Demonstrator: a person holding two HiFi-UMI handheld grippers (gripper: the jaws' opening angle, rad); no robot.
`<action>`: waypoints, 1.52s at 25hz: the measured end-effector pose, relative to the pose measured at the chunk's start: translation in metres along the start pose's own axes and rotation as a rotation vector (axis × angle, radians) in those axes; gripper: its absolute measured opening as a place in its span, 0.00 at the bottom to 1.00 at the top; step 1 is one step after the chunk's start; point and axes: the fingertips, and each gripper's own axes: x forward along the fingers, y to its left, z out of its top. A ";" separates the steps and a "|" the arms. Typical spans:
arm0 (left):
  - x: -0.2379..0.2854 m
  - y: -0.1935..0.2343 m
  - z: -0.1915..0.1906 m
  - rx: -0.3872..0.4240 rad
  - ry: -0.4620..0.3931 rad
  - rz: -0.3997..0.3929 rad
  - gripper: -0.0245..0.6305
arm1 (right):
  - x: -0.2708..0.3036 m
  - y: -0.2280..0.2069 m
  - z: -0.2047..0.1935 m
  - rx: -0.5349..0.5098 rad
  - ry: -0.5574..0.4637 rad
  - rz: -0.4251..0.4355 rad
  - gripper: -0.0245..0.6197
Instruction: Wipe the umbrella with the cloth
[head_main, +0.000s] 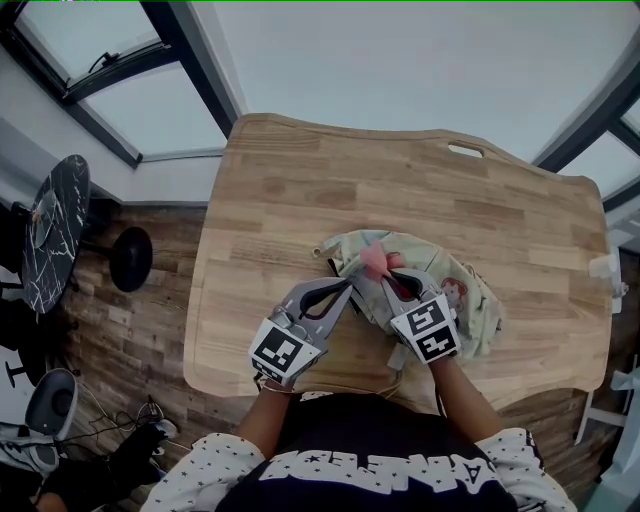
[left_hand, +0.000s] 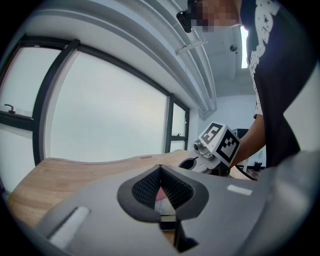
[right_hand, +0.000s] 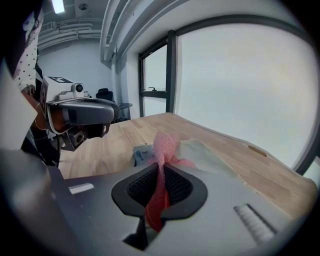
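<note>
1. Head view: the umbrella (head_main: 455, 300), folded, with pale printed fabric, lies on the tabletop (head_main: 300, 180) toward the near edge, right of centre. Both grippers come together at its left end.
2. Head view: the right claw (head_main: 388, 274) has the cloth (head_main: 375, 260) at its tips. The cloth reads only as a small pink bunch sitting on the umbrella's left part.
3. Right gripper view: the right claw (right_hand: 161, 170) is pinching the cloth (right_hand: 162, 150). A pink strip runs between the pads and sticks up past the tips. The mesh weave is legible in this view only.
4. Right gripper view: the umbrella (right_hand: 205, 152) lies just beyond the tips, under the cloth, with the tabletop (right_hand: 130, 132) behind it. The other gripper's body shows at the left of the frame.
5. Head view: the left claw (head_main: 347, 288) lies close beside the right one, with its tips at the umbrella's left edge. The view is too coarse to read the jaws.
6. Left gripper view: the left claw (left_hand: 160, 170) is pressed together at the tips. A sliver of pink and pale material shows in the gap behind them. I cannot tell whether anything is pinched.
7. Left gripper view: the right gripper's cube (left_hand: 220, 141) sits close ahead. The tabletop (left_hand: 60, 175) and a window (left_hand: 105, 110) lie beyond. The umbrella's body is hidden by the gripper itself.
8. Head view only: a round dark table (head_main: 55, 230) and a stool (head_main: 130, 258) stand on the floor left of the tabletop.
</note>
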 end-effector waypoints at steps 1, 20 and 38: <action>-0.001 0.000 -0.001 0.002 0.002 -0.001 0.04 | 0.001 0.005 -0.002 -0.007 0.009 0.013 0.10; -0.007 -0.009 0.006 0.022 -0.010 -0.007 0.04 | -0.006 0.085 -0.021 -0.012 0.037 0.208 0.10; -0.008 -0.028 0.009 0.063 0.012 -0.028 0.04 | -0.079 -0.092 0.026 0.016 -0.150 -0.191 0.10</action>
